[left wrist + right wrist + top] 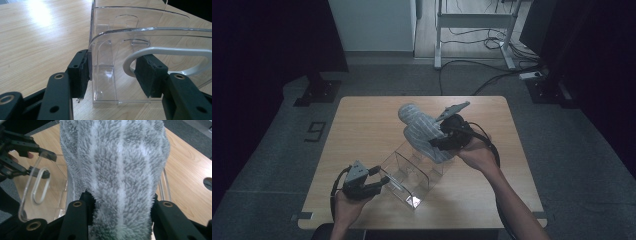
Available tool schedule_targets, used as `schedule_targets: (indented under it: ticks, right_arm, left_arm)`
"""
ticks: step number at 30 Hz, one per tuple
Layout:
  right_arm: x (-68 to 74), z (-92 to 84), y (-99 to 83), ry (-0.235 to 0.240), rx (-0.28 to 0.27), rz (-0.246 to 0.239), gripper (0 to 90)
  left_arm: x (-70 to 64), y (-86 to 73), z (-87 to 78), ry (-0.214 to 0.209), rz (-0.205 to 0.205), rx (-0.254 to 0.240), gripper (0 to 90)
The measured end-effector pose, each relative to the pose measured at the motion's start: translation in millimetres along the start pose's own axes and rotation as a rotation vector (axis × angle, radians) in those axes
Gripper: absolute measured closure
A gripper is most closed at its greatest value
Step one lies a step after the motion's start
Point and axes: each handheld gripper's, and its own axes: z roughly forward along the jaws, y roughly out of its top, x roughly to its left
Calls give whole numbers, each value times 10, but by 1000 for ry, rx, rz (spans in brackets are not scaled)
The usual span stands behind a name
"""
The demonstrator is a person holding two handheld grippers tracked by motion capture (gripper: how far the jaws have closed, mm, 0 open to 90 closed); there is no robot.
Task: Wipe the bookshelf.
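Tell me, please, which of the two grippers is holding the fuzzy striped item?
The right gripper: its jaws clamp the grey fuzzy striped sock. The left gripper instead grips the end wall of the clear plastic organizer.

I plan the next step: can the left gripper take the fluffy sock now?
Probably not. The left gripper is occupied, its jaws closed on the end wall of the clear bin, and the grey sock is clamped in the right gripper at the bin's far end.
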Motion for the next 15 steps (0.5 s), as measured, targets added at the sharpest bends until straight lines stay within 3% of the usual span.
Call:
schedule_targets:
  ticks: [10,15]
  right_arm:
    - [167,111,232,28,-4,-35,598]
    - [258,280,315,43,13,-57,599]
  left_arm:
    - [1,0,0,0,0,0,454]
    - [3,-1,1,-2,0,-1,454]
